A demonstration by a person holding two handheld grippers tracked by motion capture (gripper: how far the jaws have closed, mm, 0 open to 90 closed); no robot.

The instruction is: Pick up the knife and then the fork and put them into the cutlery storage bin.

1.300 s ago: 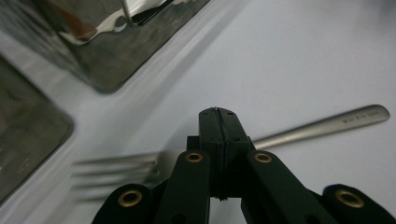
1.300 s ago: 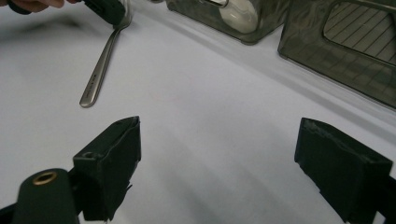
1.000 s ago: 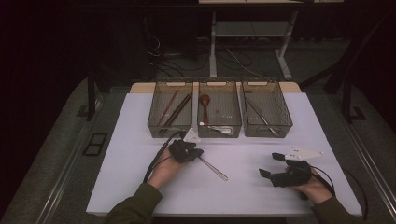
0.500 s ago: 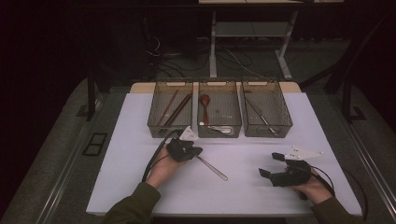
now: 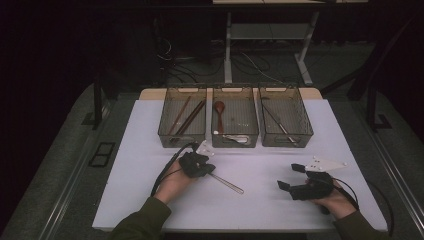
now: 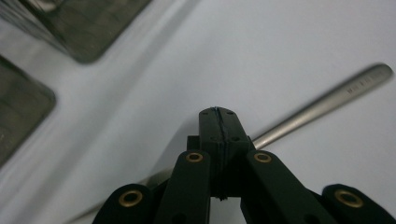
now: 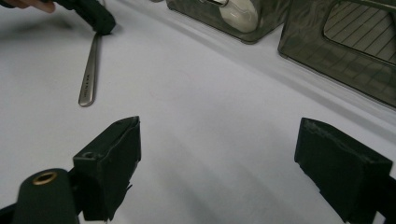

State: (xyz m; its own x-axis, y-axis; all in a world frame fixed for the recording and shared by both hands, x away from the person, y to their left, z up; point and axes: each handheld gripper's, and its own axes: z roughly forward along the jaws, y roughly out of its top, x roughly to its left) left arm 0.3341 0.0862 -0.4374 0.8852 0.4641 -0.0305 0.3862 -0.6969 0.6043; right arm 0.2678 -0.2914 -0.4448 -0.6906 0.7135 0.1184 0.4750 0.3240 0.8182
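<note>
Barely any change from a second ago: left hand nudged a touch, right hand parked where it was, utensil in the same spot on the bench.

Left tool (image 6: 218, 112): clenched, pads pressed flat together, no gap. It sits low over the utensil (image 6: 327, 95), whose metal handle runs out past the tips to one side, with a pale stretch on the other side. Can't tell if the thin metal is actually pinched or the tips just rest on it. In the high view the left tool (image 5: 207, 171) covers the near-left end of the utensil (image 5: 227, 183). The free end points toward the right hand and lies flat on the bench (image 5: 150, 200).

Right tool (image 5: 290, 176): released, jaws wide, nothing between them, hovering just over the bench well apart from the utensil. From its own camera the right tool (image 7: 224, 140) looks across at the utensil (image 7: 89, 70).

Further out: three bins in a row at the back. Left bin (image 5: 165, 135) has chopsticks (image 5: 186, 117). Middle bin (image 5: 235, 89) has a wooden spoon (image 5: 220, 112) and a white spoon (image 5: 237, 138). Right bin (image 5: 285, 89) has thin metal sticks (image 5: 277, 122).

Read: pickup step of sorting cutlery into the bins, grasp not confirmed.

Next: needs a real pinch on the utensil before lifting. If the tips are only on top, reopen, straddle the metal, close, then lift level and carry to the matching bin. Head is hidden, so which bin is unclear.
</note>
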